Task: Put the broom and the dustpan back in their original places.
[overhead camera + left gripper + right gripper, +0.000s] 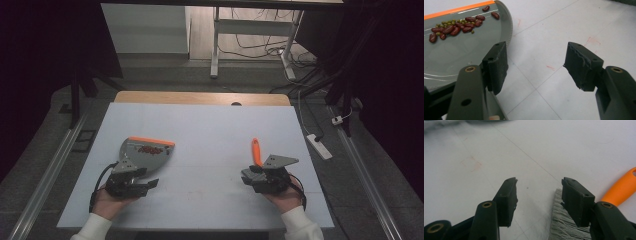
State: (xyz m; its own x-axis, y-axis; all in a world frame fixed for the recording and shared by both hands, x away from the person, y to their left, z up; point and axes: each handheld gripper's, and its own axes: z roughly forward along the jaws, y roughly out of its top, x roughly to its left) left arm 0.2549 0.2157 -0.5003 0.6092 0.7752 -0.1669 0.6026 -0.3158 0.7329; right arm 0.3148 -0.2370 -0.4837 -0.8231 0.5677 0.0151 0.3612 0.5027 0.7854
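A grey dustpan [148, 151] with an orange edge lies on the left of the white table, with red kidney beans [456, 27] and small green beans heaped on it near that edge. My left gripper [149, 186] [536, 53] is just in front of the pan's near rim, open, with bare table between its pads. A brush with an orange handle [256, 151] [621, 187] lies at the right, its grey bristles [561, 222] beside my right gripper's right pad. My right gripper [249, 176] [539, 183] is open and holds nothing.
The white table top [210, 130] has faint red marks [472, 163] on it. A wooden strip [200, 97] runs along its far edge. Beyond it stand a desk frame [216, 45] and floor cables, and a power strip [320, 146] lies off the right edge.
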